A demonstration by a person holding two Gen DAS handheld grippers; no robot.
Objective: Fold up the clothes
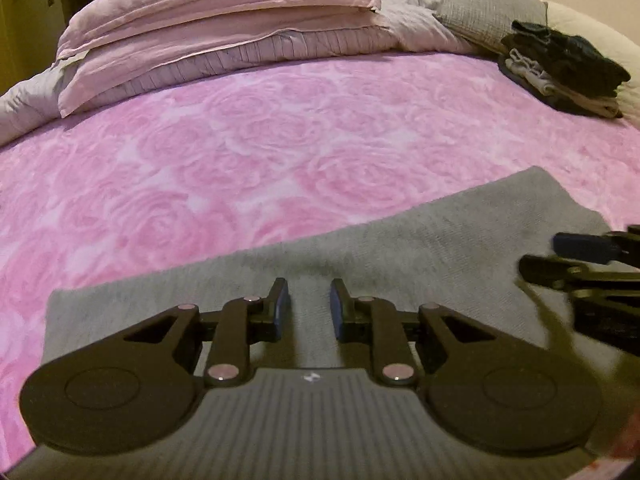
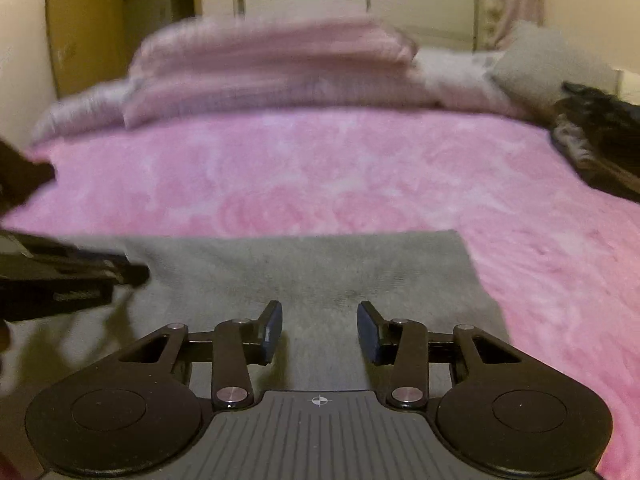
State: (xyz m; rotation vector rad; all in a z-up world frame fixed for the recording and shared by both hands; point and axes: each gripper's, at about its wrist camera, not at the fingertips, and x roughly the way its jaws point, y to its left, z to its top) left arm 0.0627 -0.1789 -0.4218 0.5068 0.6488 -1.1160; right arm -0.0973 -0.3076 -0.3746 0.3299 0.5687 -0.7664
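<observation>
Two grippers hang over one grey cloth (image 1: 400, 240), which lies flat on the near part of the pink bed cover (image 1: 240, 140). Our left gripper (image 1: 310, 306) has a narrow gap with nothing between the pads; our right gripper (image 2: 320, 330) stands wider, also empty. We judge the risk so: if the pads close on the flat middle, they may pinch the soft bed cover together with the cloth, or catch only one layer, and the fold would come out crooked. The cloth's long axis runs across both views, from left to right, with its far edge toward the pillows (image 1: 220, 20).
</observation>
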